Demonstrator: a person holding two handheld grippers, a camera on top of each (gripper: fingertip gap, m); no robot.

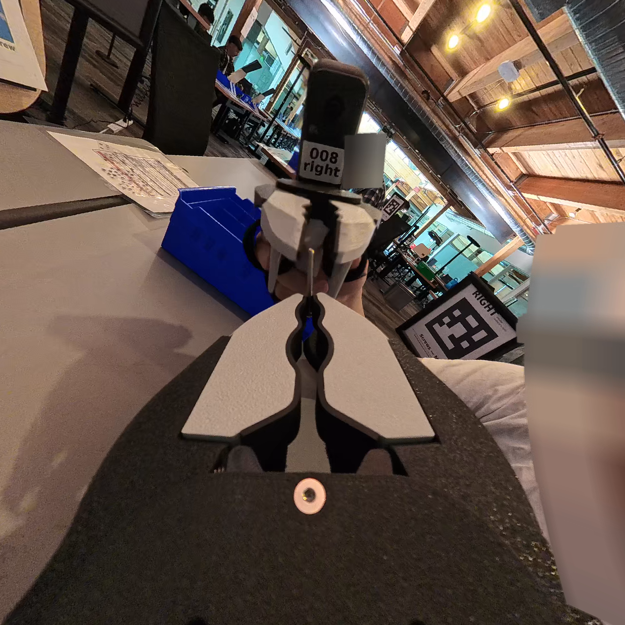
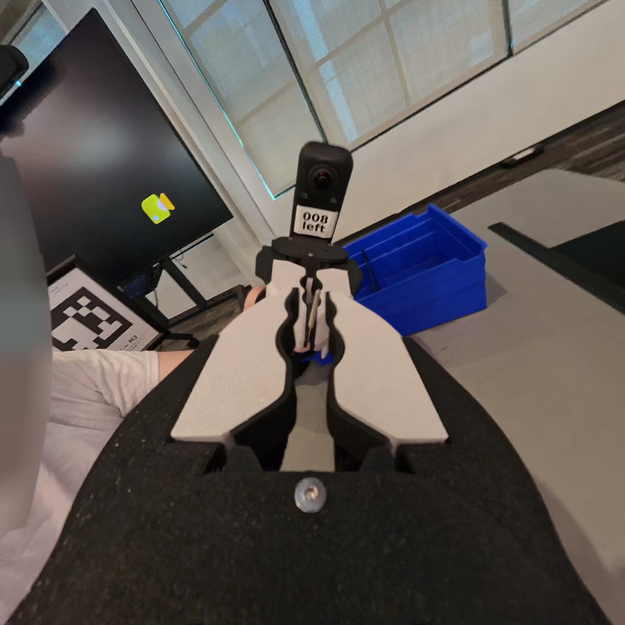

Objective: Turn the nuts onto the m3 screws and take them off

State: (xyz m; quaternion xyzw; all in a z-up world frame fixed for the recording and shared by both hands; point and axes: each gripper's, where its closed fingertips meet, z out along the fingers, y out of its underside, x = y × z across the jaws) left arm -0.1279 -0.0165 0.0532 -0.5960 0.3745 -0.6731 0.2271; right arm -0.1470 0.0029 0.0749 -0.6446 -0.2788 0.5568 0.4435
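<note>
Nose-to-nose, left gripper (image 1: 309, 299) pinching screw (image 1: 310, 270), right gripper (image 2: 313, 297) white-labelled

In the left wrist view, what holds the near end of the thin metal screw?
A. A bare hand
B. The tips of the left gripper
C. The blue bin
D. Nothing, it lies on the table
B: the left gripper has its tips closed on the near end of the screw, which points toward the right gripper.

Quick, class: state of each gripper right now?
Left gripper: shut on the thin screw.
Right gripper: fingers slightly apart around the screw; grip cannot be told.
</note>
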